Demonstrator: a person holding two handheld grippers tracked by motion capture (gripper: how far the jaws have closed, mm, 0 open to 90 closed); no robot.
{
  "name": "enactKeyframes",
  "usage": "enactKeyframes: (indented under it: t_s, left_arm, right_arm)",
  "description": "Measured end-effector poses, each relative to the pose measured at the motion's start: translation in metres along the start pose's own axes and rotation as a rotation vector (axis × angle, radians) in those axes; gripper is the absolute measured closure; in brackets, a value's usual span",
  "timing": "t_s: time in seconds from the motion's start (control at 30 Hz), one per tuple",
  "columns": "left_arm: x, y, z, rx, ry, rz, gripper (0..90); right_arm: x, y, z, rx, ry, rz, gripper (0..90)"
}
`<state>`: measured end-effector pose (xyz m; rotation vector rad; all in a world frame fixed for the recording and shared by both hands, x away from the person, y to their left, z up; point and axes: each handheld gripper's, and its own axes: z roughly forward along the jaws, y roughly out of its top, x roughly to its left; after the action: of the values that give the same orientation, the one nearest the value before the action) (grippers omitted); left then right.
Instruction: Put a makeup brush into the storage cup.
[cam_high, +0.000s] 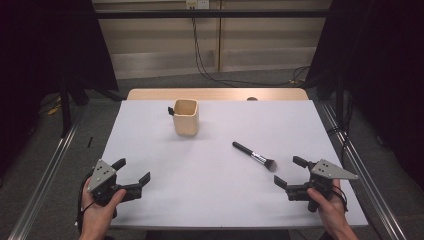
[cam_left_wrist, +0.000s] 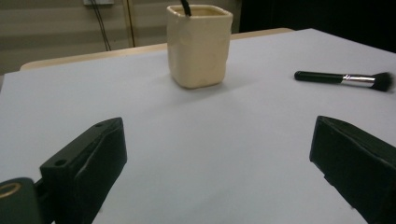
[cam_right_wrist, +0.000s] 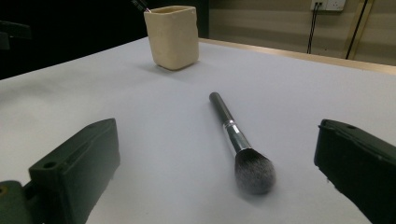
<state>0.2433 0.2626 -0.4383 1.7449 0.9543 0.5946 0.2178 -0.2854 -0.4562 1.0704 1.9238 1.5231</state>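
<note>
A black-handled makeup brush (cam_high: 254, 156) with a silver ferrule lies flat on the white table, bristles toward the near right. In the right gripper view the brush (cam_right_wrist: 237, 140) lies just ahead of the jaws, bristles nearest. A cream square cup (cam_high: 186, 117) stands upright toward the far middle, with a dark handle sticking out of its top left. My right gripper (cam_high: 291, 172) is open at the near right, just right of the bristles. My left gripper (cam_high: 132, 171) is open at the near left, holding nothing. The cup (cam_left_wrist: 199, 44) and brush (cam_left_wrist: 344, 79) lie ahead of it.
The white table top (cam_high: 215, 200) ends in a wooden strip at the far edge. Metal rails (cam_high: 45, 175) run along both sides of the table on the floor. Cables hang on the back wall.
</note>
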Motion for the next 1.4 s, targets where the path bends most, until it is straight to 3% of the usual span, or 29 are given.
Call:
enactKeyframes:
  t_s: [0.13, 0.27, 0.57, 0.97, 1.4]
  left_arm:
    - [0.003, -0.006, -0.010, -0.025, 0.014, -0.017, 3.6]
    - [0.004, -0.008, -0.013, -0.029, 0.018, -0.005, 3.6]
    - [0.004, -0.010, -0.012, -0.043, 0.021, -0.012, 3.6]
    - [0.002, -0.010, -0.013, -0.036, 0.000, -0.015, 3.6]
    - [0.004, -0.009, -0.012, -0.040, 0.011, -0.010, 3.6]
  right_arm:
    - [0.000, 0.001, -0.001, -0.005, -0.001, -0.003, 0.0]
    - [0.000, 0.001, 0.000, -0.005, -0.003, -0.003, 0.0]
    - [0.001, 0.005, 0.002, -0.016, 0.002, 0.003, 0.0]
    - [0.000, 0.023, 0.016, -0.011, -0.024, 0.012, 0.9]
    - [-0.013, 0.041, 0.037, 0.084, -0.014, -0.010, 0.6]
